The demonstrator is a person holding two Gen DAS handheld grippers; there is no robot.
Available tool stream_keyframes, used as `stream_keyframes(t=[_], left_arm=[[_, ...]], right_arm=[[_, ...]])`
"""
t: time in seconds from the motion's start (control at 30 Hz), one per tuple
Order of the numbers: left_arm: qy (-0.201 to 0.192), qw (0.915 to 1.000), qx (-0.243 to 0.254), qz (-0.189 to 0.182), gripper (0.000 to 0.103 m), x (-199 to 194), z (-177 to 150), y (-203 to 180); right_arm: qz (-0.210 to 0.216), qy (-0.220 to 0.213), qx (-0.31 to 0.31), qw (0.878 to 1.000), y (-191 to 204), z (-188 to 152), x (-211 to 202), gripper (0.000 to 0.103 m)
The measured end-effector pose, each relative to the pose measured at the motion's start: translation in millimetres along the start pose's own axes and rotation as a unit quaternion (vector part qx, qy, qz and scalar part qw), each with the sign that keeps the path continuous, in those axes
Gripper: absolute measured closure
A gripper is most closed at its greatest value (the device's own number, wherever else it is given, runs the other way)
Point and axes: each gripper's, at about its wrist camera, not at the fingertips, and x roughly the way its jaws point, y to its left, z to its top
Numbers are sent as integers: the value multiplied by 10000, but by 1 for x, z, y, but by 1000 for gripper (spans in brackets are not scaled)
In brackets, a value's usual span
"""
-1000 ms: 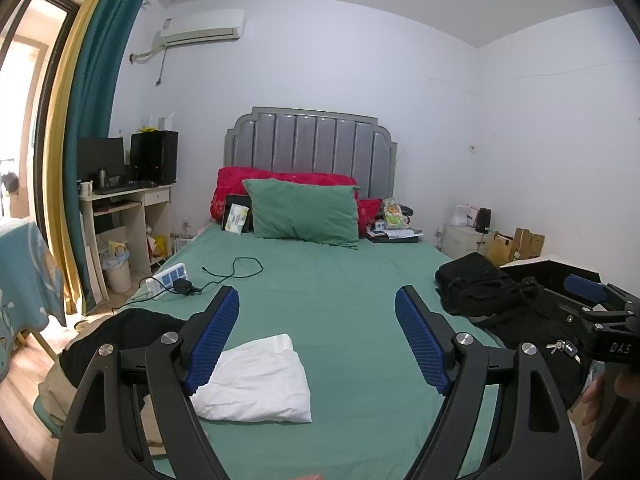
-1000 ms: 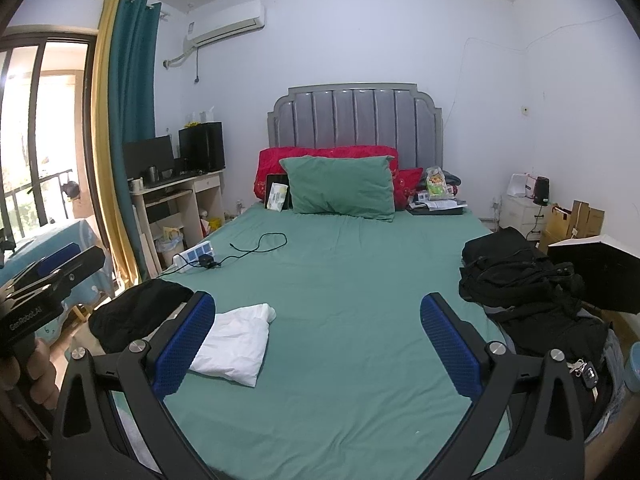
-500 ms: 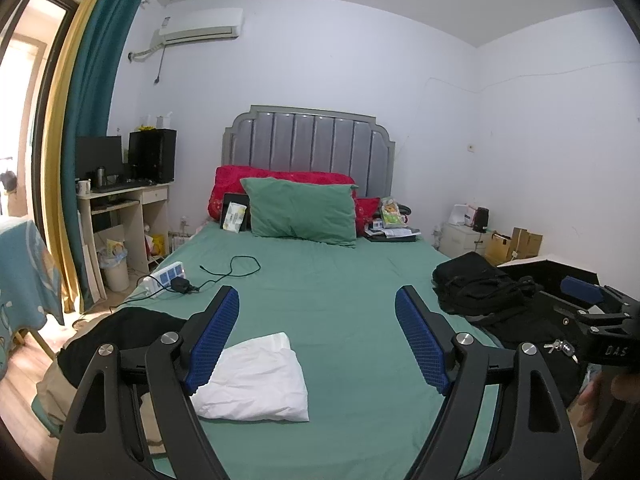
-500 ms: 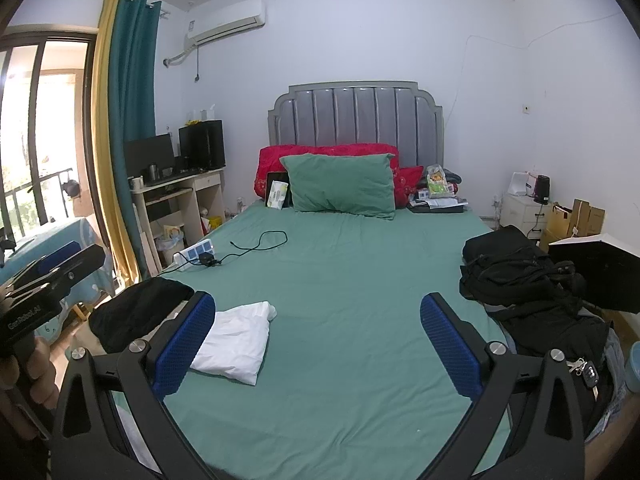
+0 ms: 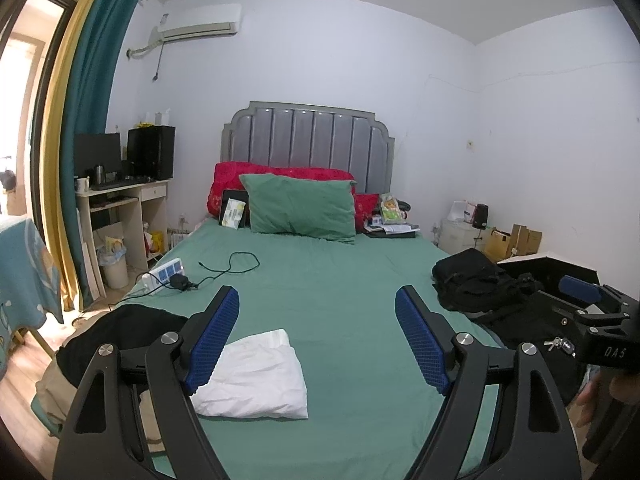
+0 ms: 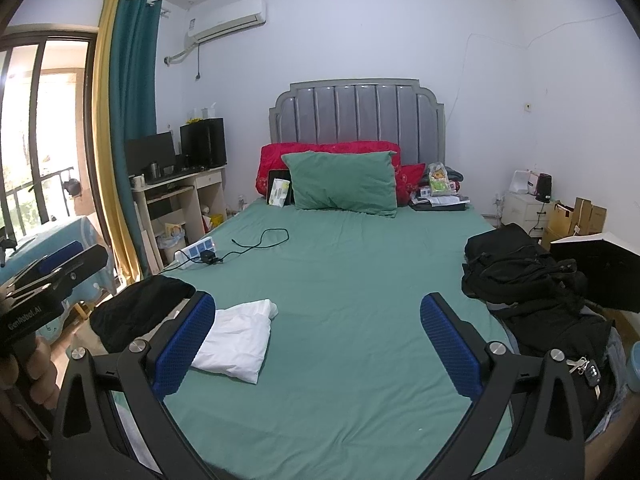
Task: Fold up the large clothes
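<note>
From the left wrist view, I see my left gripper (image 5: pixel 316 340) with its blue pads spread wide and nothing between them, pointing along a green bed (image 5: pixel 340 304). Just beyond and beside the left pad lies a white garment (image 5: pixel 252 376), already folded into a soft, pillowy rectangle. Further left, at the bed's edge, a black garment (image 5: pixel 124 328) sits in a heap, partly hidden behind the gripper's frame. Off to the right, well apart from my pads, is a black pile (image 5: pixel 476 280) of bags or clothes. I cannot tell which.

From the right wrist view, my right gripper (image 6: pixel 316 344) is likewise spread apart and empty. The white garment (image 6: pixel 240 340) touches nothing of the gripper; it lies just past the left pad. The black garment (image 6: pixel 140 308) is left of that, its lower part cut off by the frame. The black pile (image 6: pixel 528 276) sits to the right, with keys (image 6: pixel 586 368) near the right pad.

I judge the black garment to be the next piece to fold. It should be light, limp and prone to bunching, so I would take it by two corners or the shoulder seams. Its shape, size and edges are hard to make out while crumpled.
</note>
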Motion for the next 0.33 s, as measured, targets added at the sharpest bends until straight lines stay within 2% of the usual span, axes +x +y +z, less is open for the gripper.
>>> stream_keyframes(t=[0.33], left_arm=[[53,9999,9,-94,20,8,-1,0]], right_arm=[[-19,37,-19,10000,0,-4,6,2]])
